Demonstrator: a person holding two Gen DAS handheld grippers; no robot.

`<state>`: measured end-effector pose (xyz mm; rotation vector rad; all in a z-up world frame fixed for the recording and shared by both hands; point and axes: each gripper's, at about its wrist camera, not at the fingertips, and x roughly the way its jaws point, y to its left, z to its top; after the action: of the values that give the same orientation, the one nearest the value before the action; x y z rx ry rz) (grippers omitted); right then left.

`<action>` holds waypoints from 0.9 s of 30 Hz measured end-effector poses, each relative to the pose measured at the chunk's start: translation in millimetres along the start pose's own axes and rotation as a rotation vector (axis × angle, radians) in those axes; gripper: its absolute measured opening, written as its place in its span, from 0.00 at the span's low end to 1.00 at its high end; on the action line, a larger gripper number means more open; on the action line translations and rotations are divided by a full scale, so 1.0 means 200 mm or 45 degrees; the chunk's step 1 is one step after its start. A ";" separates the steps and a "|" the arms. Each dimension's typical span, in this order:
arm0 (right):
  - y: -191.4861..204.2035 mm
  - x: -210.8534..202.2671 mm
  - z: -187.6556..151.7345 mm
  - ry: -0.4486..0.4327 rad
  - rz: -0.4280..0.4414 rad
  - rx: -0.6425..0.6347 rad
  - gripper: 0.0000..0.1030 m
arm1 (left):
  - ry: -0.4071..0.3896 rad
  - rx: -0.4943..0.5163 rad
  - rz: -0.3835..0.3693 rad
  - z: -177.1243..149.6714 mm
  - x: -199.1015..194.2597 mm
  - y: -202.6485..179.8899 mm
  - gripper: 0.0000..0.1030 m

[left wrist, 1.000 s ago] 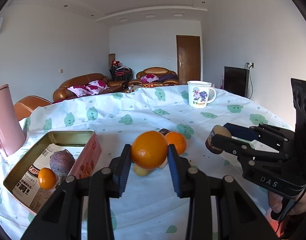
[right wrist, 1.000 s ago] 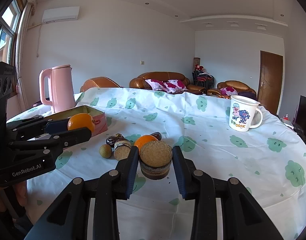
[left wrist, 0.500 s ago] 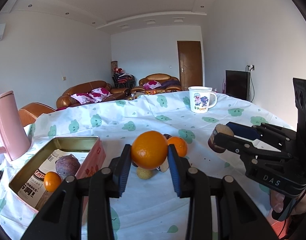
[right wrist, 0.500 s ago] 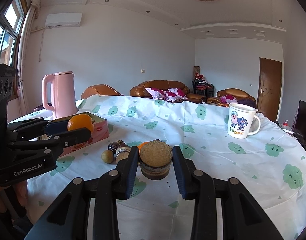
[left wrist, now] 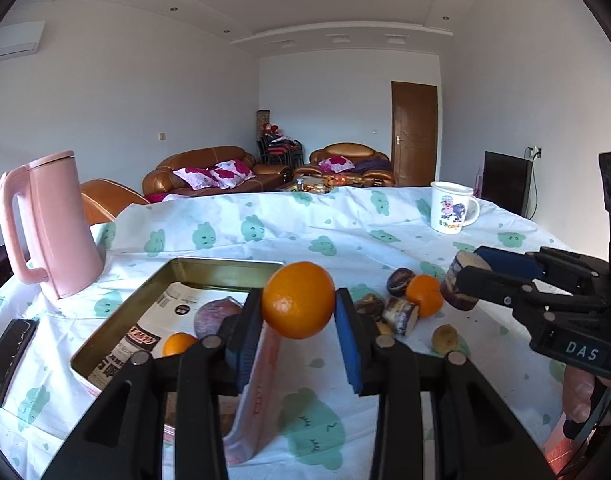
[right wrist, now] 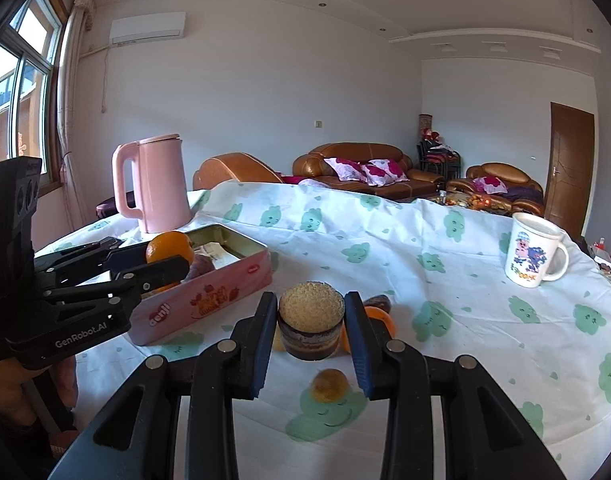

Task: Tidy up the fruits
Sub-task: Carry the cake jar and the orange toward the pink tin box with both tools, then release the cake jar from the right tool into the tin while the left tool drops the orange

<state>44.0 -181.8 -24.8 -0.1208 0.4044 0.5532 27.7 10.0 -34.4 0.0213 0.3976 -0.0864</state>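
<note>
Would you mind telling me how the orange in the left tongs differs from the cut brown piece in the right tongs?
The orange is round, smooth and bright orange all over; the cut piece is a short cylinder with a flat, grainy tan face and dark brown skin. The orange hangs beside the tin; the cut piece hangs over loose fruit on the tablecloth. Both are clamped between blue pads, lifted off the cloth.

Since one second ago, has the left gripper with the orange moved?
Yes. The left gripper, shut on the orange, has moved toward the tin; the orange now overlaps the tin's rim.
</note>
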 end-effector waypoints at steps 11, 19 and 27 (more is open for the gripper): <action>0.35 0.31 0.17 0.095 0.159 -0.132 0.35 | 0.069 -0.117 0.131 0.04 0.06 0.45 0.36; 0.53 0.53 0.18 0.197 0.210 -0.190 0.35 | 0.171 -0.144 0.138 0.02 0.18 0.61 0.36; 0.64 0.63 0.16 0.252 0.238 -0.224 0.36 | 0.260 -0.169 0.137 0.00 0.25 0.68 0.36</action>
<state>84.0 -4.7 -46.9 -0.3104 0.5627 0.7646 85.0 140.6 -53.9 -0.0798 0.6048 0.0495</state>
